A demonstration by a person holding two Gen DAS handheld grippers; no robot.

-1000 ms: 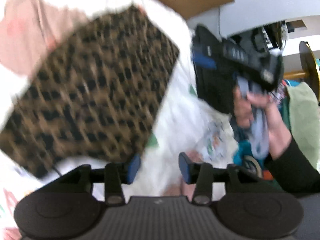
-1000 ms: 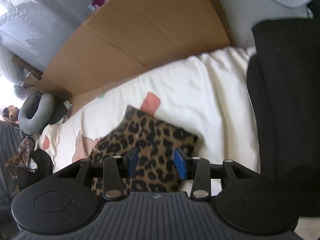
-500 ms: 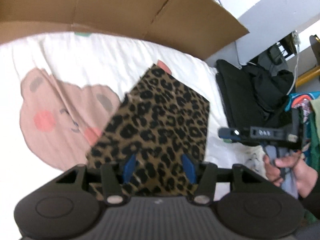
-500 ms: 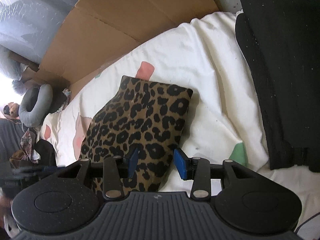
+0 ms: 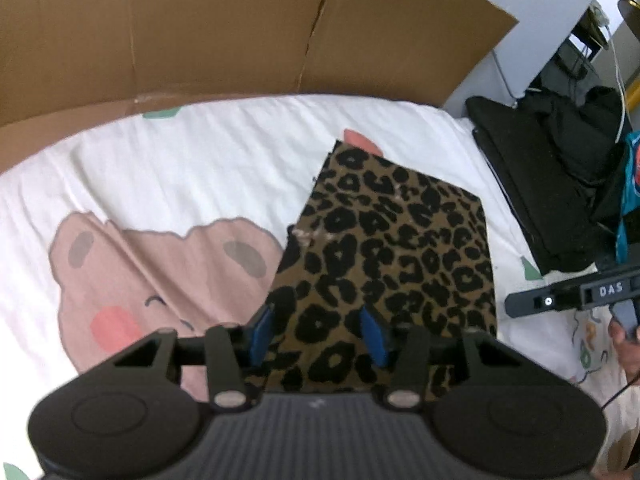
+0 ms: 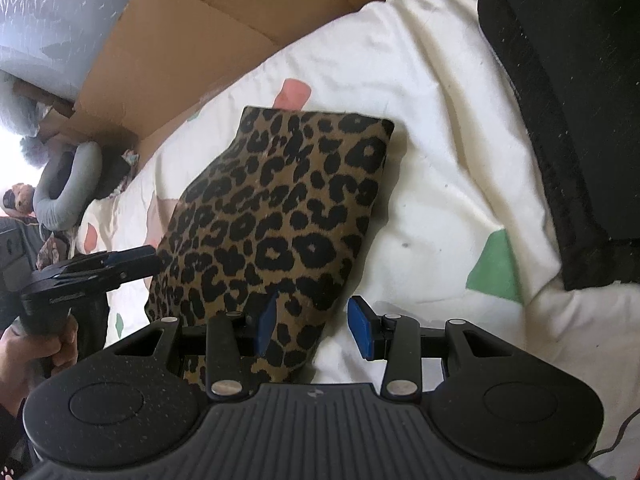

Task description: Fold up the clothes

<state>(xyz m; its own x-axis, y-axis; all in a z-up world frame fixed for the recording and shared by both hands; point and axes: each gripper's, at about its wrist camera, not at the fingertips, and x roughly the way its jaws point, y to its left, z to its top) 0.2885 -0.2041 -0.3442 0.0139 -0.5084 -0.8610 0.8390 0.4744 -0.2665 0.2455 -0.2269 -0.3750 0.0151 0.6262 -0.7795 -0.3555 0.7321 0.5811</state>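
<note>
Folded leopard-print garment (image 5: pixel 396 256): a neat rectangular bundle lying flat on the white bed cover (image 5: pixel 200 168), centre of both views; its far corner overlaps a pink patch of the print.

Left tongs (image 5: pixel 318 334): lower centre of the left wrist view, blue pads parted over the garment's near edge. The jaws have just been closing a little; cloth shows in the gap between the pads, but whether they touch it is hard to judge, apparently not pressing.

Right tongs (image 6: pixel 314 328): lower centre of the right wrist view, half open, nothing gripped; the left pad sits over the garment's near corner, the right pad over bare cover.

Bear print (image 5: pixel 160 272): left of the garment.

Cardboard sheet (image 5: pixel 240 28): across the upper frame behind the bed.

Black folded clothing (image 6: pixel 568 100): upper right, on the cover's edge.
</note>
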